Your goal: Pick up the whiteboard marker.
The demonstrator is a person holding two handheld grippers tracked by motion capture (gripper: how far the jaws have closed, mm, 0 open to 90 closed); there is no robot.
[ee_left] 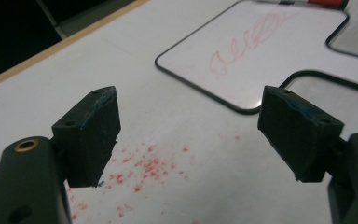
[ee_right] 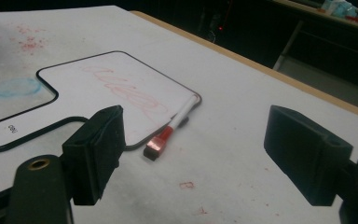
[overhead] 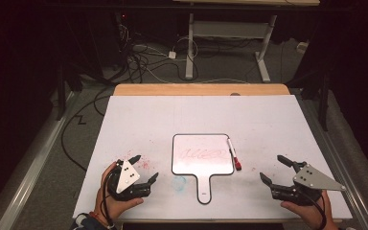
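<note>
A small paddle-shaped whiteboard point(overhead: 202, 154) with a black rim lies on the white table, with a red scribble point(overhead: 202, 154) across it. A marker point(overhead: 233, 154) with a red cap lies along the board's right edge, cap toward me. My left gripper point(overhead: 143, 168) rests open at the front left, with nothing between its jaws. My right gripper point(overhead: 274, 168) is open at the front right, also holding nothing. In the right gripper view the marker point(ee_right: 172, 127) lies just ahead of the open gripper point(ee_right: 200, 156). The left gripper view shows the board point(ee_left: 256, 51) beyond the open gripper point(ee_left: 196, 135).
Red ink specks point(ee_left: 144, 165) dot the table by the left gripper, and a faint blue smudge point(overhead: 179, 182) lies left of the board's handle. The wooden table edge point(overhead: 201, 89) runs along the far side. Cables and a desk frame point(overhead: 230, 43) are on the floor beyond.
</note>
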